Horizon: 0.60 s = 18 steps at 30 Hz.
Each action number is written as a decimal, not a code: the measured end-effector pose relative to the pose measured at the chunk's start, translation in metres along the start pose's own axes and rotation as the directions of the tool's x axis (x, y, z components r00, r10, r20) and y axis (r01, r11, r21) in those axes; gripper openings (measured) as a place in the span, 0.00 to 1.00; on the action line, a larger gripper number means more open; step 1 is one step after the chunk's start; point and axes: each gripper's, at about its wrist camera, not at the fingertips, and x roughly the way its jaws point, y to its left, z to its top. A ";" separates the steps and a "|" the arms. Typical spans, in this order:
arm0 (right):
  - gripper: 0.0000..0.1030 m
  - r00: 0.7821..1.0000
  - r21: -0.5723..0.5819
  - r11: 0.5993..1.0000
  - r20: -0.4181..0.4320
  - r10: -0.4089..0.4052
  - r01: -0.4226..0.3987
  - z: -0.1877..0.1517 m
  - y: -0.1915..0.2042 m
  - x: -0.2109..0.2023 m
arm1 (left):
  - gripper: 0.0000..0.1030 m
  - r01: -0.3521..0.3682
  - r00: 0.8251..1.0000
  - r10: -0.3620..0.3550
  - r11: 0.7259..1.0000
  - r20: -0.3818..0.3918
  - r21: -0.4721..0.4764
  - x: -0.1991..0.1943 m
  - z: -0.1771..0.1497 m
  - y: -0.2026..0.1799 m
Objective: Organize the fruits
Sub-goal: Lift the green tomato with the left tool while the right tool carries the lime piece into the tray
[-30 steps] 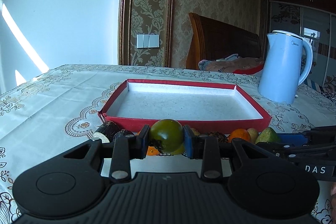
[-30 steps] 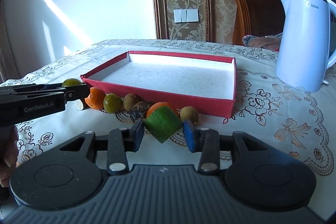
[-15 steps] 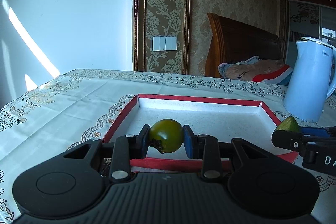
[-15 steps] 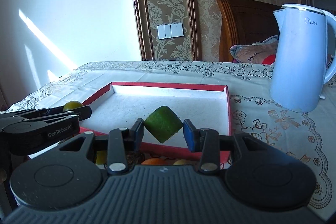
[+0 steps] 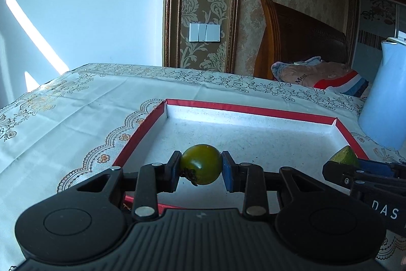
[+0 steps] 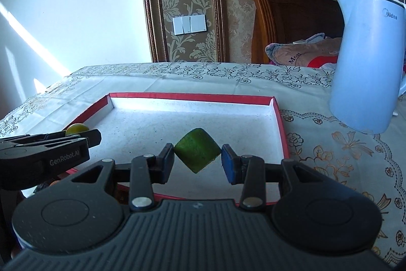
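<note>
My left gripper [image 5: 201, 168] is shut on a round dark-green tomato [image 5: 201, 164] and holds it above the near left part of the red-rimmed white tray [image 5: 253, 109]. My right gripper [image 6: 198, 158] is shut on a green fruit piece [image 6: 196, 150] and holds it above the tray's [image 6: 192, 97] near middle. The right gripper with its green piece [image 5: 343, 158] shows at the right of the left wrist view. The left gripper with the tomato [image 6: 76, 128] shows at the left of the right wrist view. The tray has no fruit in it.
A pale blue electric kettle [image 6: 368, 62] stands on the tablecloth right of the tray, also in the left wrist view [image 5: 385, 93]. A wooden chair [image 5: 299, 42] with folded cloth stands behind the table. Other fruits are mostly hidden under the grippers.
Both grippers have risen from the row of fruits in front of the tray and moved forward over the tray, each carrying its fruit.
</note>
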 end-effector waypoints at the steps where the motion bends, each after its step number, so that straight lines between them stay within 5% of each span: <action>1: 0.37 1.000 -0.001 1.000 -0.005 -0.002 0.002 -0.001 0.000 0.002 | 0.32 0.002 1.000 -0.002 1.000 -0.005 0.005 0.003 -0.001 0.000; 18: 0.37 0.997 -0.008 0.999 -0.061 -0.038 0.037 -0.010 0.000 0.022 | 0.32 0.025 0.996 -0.021 0.999 -0.090 0.049 0.028 -0.012 -0.008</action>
